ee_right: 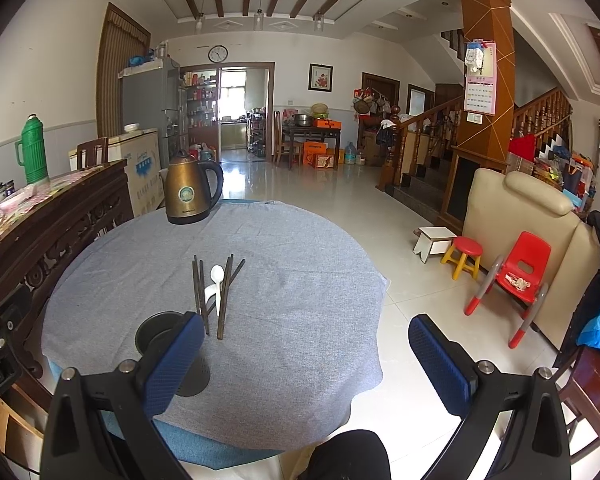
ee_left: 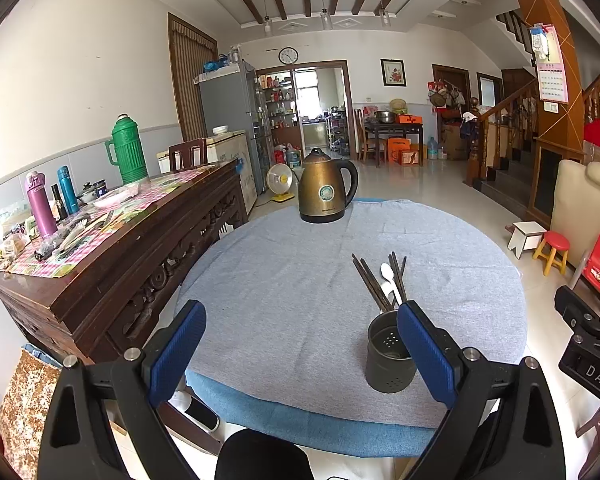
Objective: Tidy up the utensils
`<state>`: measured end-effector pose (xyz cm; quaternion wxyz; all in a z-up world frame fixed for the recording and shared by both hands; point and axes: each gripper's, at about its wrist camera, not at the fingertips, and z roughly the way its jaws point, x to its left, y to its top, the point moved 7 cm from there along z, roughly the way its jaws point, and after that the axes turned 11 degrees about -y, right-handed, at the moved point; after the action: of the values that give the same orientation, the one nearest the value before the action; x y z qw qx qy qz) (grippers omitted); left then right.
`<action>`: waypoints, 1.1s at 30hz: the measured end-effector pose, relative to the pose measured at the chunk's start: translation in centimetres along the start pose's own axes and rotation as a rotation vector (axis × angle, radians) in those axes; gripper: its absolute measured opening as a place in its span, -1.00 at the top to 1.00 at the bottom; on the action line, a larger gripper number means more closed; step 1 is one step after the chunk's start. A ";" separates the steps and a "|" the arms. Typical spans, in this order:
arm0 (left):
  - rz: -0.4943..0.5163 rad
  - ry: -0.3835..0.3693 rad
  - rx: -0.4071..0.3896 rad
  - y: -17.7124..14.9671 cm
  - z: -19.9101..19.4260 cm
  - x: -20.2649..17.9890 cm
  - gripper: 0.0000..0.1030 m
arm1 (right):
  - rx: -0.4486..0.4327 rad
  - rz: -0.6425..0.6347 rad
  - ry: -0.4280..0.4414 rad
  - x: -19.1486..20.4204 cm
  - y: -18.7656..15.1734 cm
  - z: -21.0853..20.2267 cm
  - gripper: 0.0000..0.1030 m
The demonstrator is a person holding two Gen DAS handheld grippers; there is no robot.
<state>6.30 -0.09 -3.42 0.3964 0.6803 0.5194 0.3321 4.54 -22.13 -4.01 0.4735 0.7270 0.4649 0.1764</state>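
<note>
Tablecloth (ee_left: 284, 272) bears holder (ee_left: 390, 356) touching spread left gripper's (ee_left: 300, 360) right finger.

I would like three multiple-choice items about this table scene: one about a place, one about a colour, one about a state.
1. Where do the chopsticks lie?
A. inside the holder
B. on the cloth beyond the holder
C. beside the kettle

2. What colour is the spoon?
A. white
B. red
C. green

3. How is the right gripper?
A. shut on a chopstick
B. shut, holding nothing
C. open, holding nothing

Key: 1 B, they lie flat past the dark holder. 2 A, it shows white among dark sticks. 3 C, its blue pads stand wide apart.
</note>
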 end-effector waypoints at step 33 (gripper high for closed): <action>-0.025 -0.018 0.072 -0.9 2.6 0.4 -0.87 | 0.067 -0.016 0.025 1.2 -1.2 2.4 -1.00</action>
<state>8.29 -0.06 -5.42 0.3804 0.6905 0.5359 0.3021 6.23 -22.26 -6.41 0.4445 0.7363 0.4823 0.1661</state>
